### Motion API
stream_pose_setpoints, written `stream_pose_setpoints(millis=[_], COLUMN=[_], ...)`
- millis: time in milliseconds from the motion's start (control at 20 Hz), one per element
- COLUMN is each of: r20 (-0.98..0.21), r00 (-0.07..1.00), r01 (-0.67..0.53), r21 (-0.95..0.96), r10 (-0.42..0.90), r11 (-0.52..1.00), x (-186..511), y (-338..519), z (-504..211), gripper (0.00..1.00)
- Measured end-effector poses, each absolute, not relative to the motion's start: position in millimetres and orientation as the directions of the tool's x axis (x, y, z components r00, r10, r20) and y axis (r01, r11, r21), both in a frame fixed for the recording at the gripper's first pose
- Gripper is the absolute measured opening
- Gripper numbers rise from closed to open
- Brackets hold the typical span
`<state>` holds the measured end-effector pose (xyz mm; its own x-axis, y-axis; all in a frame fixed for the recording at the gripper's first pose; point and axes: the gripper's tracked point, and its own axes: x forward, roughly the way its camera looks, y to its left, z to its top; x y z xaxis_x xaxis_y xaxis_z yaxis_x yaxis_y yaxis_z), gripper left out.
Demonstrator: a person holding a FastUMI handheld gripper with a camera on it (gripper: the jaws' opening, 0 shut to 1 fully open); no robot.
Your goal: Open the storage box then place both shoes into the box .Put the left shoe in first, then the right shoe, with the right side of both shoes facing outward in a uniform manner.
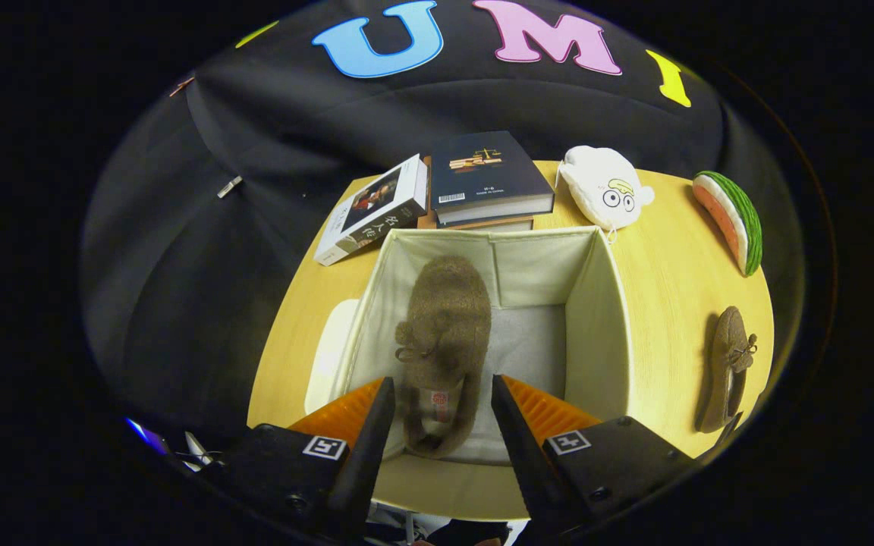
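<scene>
Shoe lies lengthwise in box — toe beyond spread tool.

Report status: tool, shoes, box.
Tool open, straddling first shoe inside open box. Second shoe on table, right of box. Nothing blocking.

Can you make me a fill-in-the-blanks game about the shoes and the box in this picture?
1. One brown shoe lies inside the open storage box, and the other shoe lies on the ____ beside it.
2. The gripper is ____, with the heel of the shoe in the box seen between its fingers.
3. The watermelon slice toy lies beyond the shoe that is ____ the box.
4. Behind the box are some stacked ____.

Missing words: table; open; outside; books
</scene>
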<state>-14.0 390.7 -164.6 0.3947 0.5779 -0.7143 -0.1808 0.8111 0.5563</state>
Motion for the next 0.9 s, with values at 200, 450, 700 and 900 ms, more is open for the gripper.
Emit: stream_pose_setpoints(millis=[200, 450, 700, 900], r20=[-0.664, -0.606, -0.631, -0.69], r00=[0.455, 0.572, 0.64, 0.632], r01=[-0.196, -0.195, -0.156, -0.067], r21=[0.576, 0.554, 0.453, 0.405], r10=[0.594, 0.553, 0.439, 0.353], r11=[0.794, 0.809, 0.878, 0.912], x=[-4, 16, 22, 16], y=[359, 267, 142, 54], z=[-136, -106, -126, -176], gripper=[0.84, 0.84, 0.84, 0.84])
